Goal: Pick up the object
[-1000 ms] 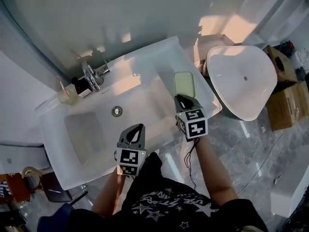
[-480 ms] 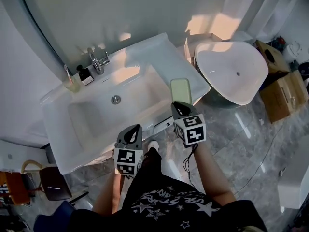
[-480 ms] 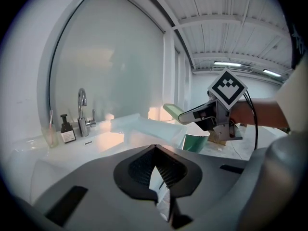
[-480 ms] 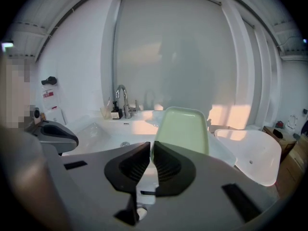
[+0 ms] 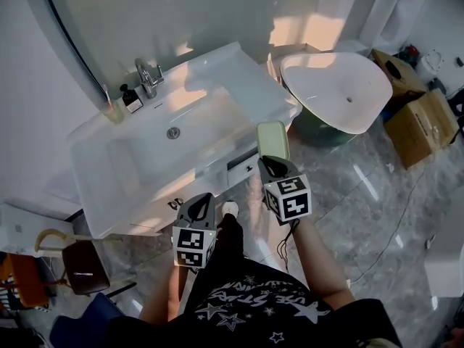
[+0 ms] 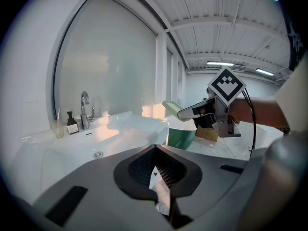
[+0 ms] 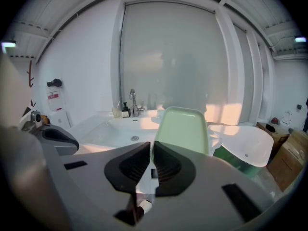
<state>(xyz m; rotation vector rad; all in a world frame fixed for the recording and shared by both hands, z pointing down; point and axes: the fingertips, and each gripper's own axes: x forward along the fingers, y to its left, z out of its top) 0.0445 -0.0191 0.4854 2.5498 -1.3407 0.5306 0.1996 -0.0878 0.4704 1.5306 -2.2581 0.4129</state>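
Observation:
A flat pale green dish (image 5: 273, 138) with rounded corners is clamped by its near edge in my right gripper (image 5: 270, 162). It hangs in the air just off the front right corner of the white sink counter (image 5: 217, 85). In the right gripper view the dish (image 7: 184, 128) stands up from between the narrowly parted jaws of that gripper (image 7: 150, 154). My left gripper (image 5: 203, 203) is lower left, over the floor in front of the sink, shut and empty. The left gripper view shows its own jaws (image 6: 155, 170) closed and the right gripper (image 6: 198, 111) holding the dish (image 6: 172, 108).
On the counter stand a chrome faucet (image 5: 148, 75), a small dark bottle (image 5: 131, 98) and a cup with a toothbrush (image 5: 112, 108). A white tub (image 5: 337, 89) sits to the right. Cardboard boxes (image 5: 420, 122) lie beyond it. A stool (image 5: 81, 267) is lower left.
The right gripper has come away from the counter with the green dish, which now hangs past the sink's front edge. Both grippers and the view have backed away from the sink.

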